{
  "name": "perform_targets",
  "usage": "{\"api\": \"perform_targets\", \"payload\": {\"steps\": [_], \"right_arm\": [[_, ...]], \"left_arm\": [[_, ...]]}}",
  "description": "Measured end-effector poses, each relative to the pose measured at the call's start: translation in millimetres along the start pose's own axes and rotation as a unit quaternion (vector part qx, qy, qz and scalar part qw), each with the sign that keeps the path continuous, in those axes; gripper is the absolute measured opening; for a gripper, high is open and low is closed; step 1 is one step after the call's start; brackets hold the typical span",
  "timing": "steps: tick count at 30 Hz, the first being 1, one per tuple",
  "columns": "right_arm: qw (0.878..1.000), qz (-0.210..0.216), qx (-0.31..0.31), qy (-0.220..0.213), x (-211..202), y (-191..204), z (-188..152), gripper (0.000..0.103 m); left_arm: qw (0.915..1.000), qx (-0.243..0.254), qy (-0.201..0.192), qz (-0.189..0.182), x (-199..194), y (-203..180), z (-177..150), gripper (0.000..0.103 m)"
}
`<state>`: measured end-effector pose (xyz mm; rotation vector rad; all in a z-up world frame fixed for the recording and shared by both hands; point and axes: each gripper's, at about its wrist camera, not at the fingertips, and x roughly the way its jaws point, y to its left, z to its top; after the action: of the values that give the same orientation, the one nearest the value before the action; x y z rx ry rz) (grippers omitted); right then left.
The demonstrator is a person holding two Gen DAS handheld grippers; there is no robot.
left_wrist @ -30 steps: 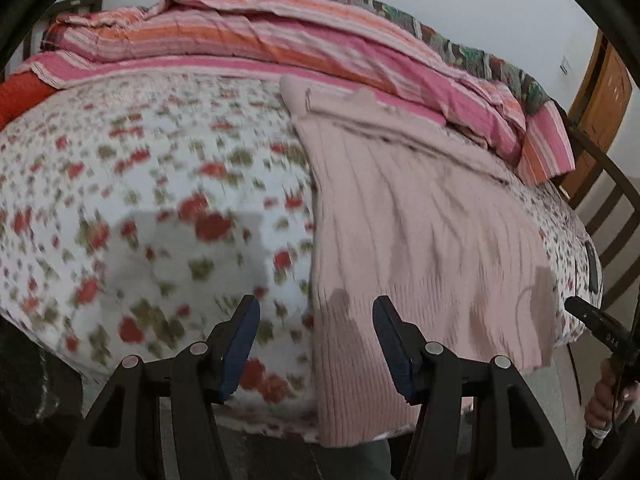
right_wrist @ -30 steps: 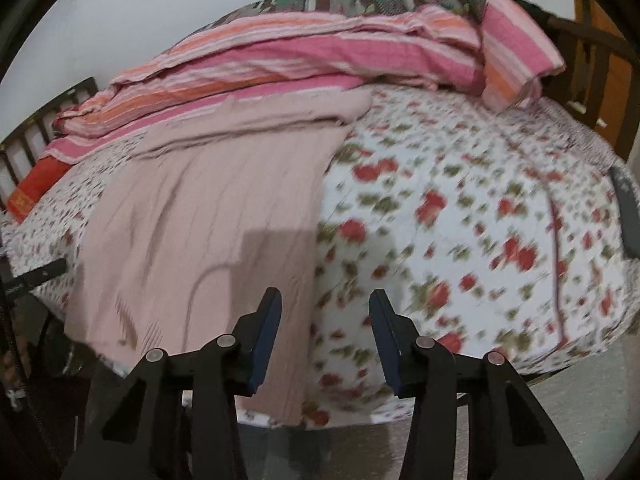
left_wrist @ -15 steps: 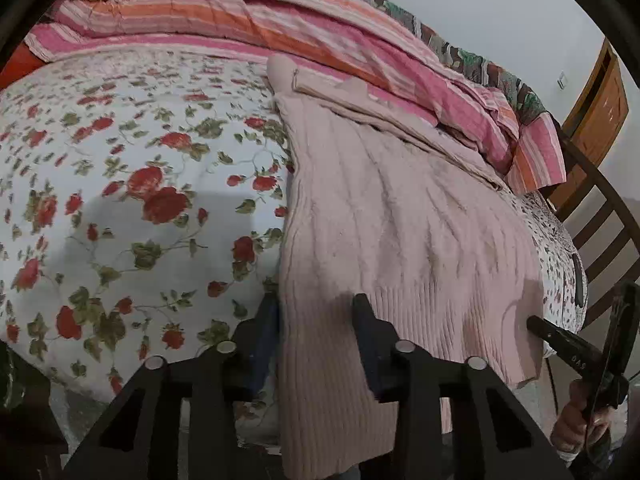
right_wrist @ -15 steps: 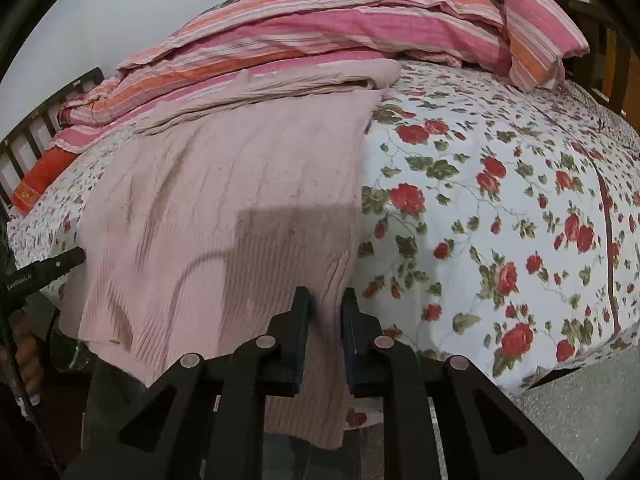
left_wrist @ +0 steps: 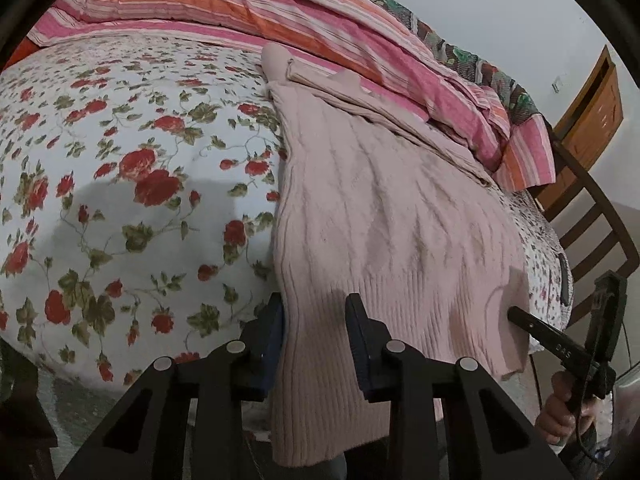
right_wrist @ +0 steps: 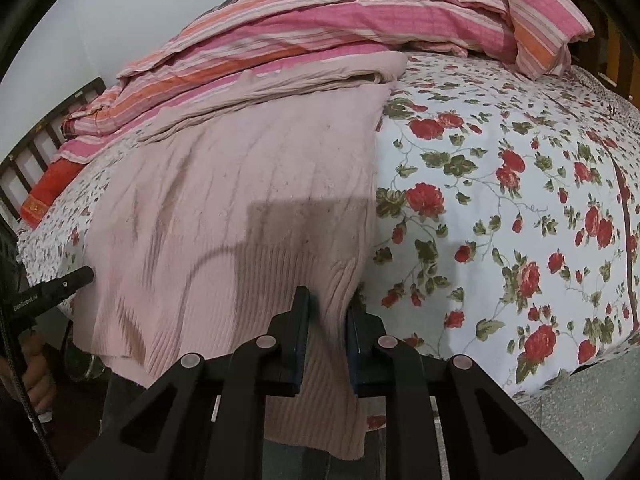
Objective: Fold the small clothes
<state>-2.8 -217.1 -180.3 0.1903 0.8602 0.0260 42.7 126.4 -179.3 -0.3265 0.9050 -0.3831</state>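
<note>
From the left wrist view, the pink ribbed knit sweater [left_wrist: 384,216] lies flat on the bed with the white rose-print sheet [left_wrist: 120,184], and its bottom hem hangs over the near edge. The left claw [left_wrist: 314,320] is partly open, with the sweater's left hem corner between its 2 fingers. I cannot tell if it pinches yet. The other claw peeks in at the far right, mostly cut off.

From the right wrist view, the right claw [right_wrist: 328,312] is nearly closed on the sweater's right hem corner. Holding both corners probably lets the hem be lifted and folded up. The striped pink and orange blanket [right_wrist: 340,24] hides the sweater's top.
</note>
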Motion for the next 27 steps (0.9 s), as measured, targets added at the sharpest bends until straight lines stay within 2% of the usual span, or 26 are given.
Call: {"api": "perform_targets", "payload": {"steps": [2,18,19,22,24,27], "right_arm": [[1.0,0.002,-0.001,0.001,-1.6,0.5,-2.2,0.018],[1.0,0.011,-0.023,-0.004,-9.7,6.6,-19.6,0.018],[1.0,0.01,-0.024,-0.005,-10.1,7.2,-19.9,0.015],[0.999,0.004,-0.03,-0.017,-14.5,9.5,-19.3,0.006],[0.999,0.009,-0.033,-0.028,-20.1,11.4,-18.8,0.006],[0.998,0.009,-0.04,-0.044,-28.9,14.8,-16.6,0.006]], "left_arm": [[0.9999,-0.002,0.006,-0.012,-1.6,1.7,-2.6,0.031],[0.9996,0.013,0.006,-0.023,-9.9,-3.3,-16.5,0.029],[0.9996,0.015,0.006,-0.023,-10.0,-4.6,-17.1,0.029],[0.9995,0.024,-0.001,-0.023,-12.6,-8.8,-16.6,0.017],[0.9994,0.024,-0.007,-0.026,-15.4,-9.9,-14.6,0.009],[0.9987,0.021,-0.027,-0.039,-25.8,-9.5,-9.9,0.009]]}}
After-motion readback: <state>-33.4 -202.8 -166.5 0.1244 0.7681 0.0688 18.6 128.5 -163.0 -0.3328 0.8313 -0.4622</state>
